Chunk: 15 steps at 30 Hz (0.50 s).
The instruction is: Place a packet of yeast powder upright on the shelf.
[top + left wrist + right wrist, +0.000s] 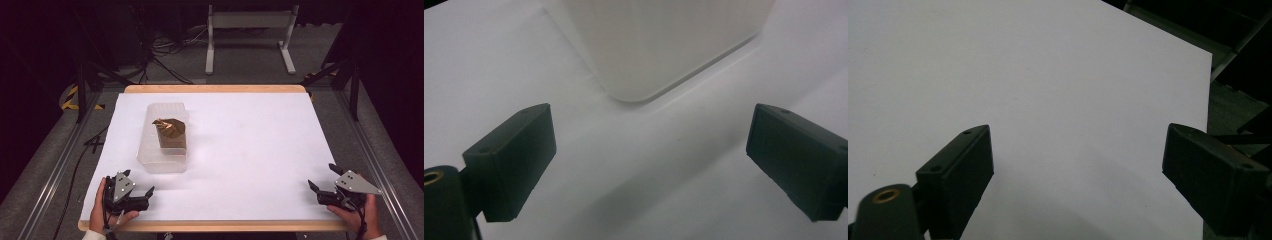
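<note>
Left gripper [141, 192] spread near the clear box [165, 142] holding a brown packet [171, 131]; right gripper [322, 187] spread, well apart.

Clear frosted container [164, 150] holds a brown-gold crumpled wrapper [171, 131]; white table sheet [250, 150], light wooden rim, black grippers.

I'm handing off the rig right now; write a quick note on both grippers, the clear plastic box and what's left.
Left gripper: open, empty, at the near left table edge, pointing at the translucent plastic box.
Right gripper: open, empty, at the near right edge, over bare white table cover.
The box stands left of centre with a brown crumpled paper bag inside.
Done: nothing visibly handled.
Left: probably approach the box with the left gripper.
</note>
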Motion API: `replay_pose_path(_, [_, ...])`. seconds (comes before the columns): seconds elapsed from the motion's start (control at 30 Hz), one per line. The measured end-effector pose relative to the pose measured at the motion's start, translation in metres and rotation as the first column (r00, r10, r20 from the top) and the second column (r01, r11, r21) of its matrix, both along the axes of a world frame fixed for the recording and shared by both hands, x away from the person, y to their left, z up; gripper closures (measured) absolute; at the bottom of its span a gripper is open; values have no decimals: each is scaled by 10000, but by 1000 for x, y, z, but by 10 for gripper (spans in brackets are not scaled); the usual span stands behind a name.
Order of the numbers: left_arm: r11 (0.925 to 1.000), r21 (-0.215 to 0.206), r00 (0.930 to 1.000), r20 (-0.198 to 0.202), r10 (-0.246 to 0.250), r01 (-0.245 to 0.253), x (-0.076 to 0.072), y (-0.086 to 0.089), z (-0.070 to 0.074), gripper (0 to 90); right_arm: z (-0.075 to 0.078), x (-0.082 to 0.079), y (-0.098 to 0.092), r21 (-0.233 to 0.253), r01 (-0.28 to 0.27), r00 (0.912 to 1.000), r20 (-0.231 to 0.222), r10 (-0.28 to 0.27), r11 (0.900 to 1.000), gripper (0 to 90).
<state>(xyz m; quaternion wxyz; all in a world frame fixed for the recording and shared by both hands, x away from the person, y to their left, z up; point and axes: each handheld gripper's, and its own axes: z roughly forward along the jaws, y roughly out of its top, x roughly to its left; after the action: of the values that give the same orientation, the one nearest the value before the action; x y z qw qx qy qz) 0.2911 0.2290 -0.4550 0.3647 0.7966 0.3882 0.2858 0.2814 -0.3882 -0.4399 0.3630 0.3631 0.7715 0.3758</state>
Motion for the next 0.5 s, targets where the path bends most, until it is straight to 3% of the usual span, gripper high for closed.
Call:
replay_pose_path(0.2, [10000,39,10000,-19,5,-5,1,-1,0,66,-1,0,1,-245,58,10000,63,-56,9997,133])
replay_pose_path(0.5, [10000,8,10000,-32,-12,12,2,-1,-1,66,-1,0,1,-228,51,10000,68,-50,9997,133])
